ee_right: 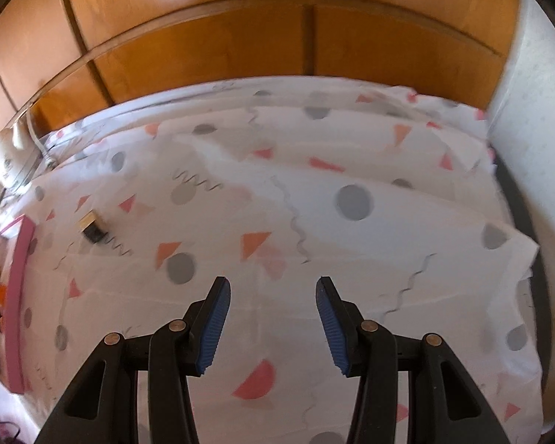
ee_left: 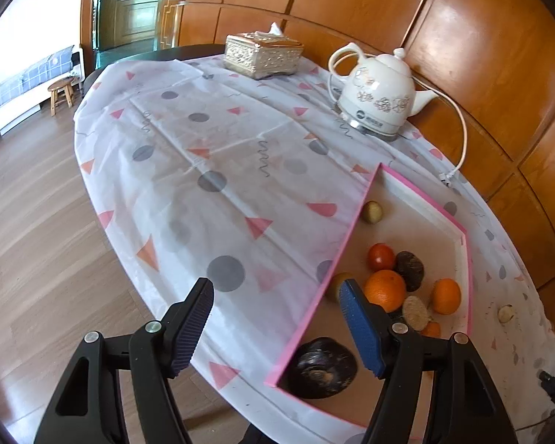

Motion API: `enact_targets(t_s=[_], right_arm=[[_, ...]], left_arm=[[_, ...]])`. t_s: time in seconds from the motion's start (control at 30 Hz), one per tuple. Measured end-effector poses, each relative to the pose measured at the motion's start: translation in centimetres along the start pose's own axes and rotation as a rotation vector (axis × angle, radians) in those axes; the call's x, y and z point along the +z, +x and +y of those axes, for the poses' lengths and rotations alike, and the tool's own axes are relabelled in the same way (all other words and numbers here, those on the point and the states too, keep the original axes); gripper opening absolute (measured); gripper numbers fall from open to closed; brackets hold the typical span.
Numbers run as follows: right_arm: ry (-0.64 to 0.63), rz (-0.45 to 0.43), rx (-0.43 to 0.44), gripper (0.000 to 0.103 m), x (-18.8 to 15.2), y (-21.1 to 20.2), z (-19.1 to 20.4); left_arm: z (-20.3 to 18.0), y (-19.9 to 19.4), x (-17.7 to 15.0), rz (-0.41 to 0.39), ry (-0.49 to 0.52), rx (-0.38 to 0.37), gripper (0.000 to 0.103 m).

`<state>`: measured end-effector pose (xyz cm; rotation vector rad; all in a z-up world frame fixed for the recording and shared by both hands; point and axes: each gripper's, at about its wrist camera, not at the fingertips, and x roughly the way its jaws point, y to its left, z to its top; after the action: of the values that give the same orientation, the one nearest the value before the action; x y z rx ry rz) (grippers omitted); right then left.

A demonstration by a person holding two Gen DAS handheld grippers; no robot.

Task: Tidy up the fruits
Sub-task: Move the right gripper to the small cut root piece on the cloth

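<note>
both tongs spread apart and empty, left tongs point(ee_left: 277, 303) hovering at the pink box point(ee_left: 355, 214) rim, right tongs point(ee_right: 273, 296) over bare cloth point(ee_right: 351, 240). most fruit's already boxed, oranges point(ee_left: 384, 288) at 4 o'clock. one pale piece point(ee_left: 506, 313) sits outside at 3 o'clock, likely the next pick, needing a reach across the box.

Legible text: none. White kettle point(ee_left: 379, 94): blue round logo and a short line of print on the lower band, too small to read. Floral motifs on its body only; no numbers, no signs elsewhere.
</note>
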<state>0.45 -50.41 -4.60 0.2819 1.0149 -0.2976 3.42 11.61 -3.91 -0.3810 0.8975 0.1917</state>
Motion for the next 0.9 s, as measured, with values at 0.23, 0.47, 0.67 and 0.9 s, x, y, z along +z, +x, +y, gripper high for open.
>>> enact_targets(t_s=[0.23,0.47,0.67,0.9], right_arm=[[-0.115,0.009,0.096,0.049,0.5,0.1,5.9],[-0.196,0.012,0.187,0.049,2.2,2.4,13.0],[-0.269,0.021,0.167,0.049,3.5,4.9,17.5],[-0.337,0.059,0.099,0.049,4.3,8.1,19.9]], left_arm=[[0.1,0.5,-0.6,0.021,-0.001,-0.004,0.071],[0.1,0.4,-0.5,0.010,0.003,-0.006,0.071],[0.5,0.6,-0.4,0.018,-0.009,-0.001,0.071],[0.5,0.8,-0.4,0.019,-0.004,0.008,0.071]])
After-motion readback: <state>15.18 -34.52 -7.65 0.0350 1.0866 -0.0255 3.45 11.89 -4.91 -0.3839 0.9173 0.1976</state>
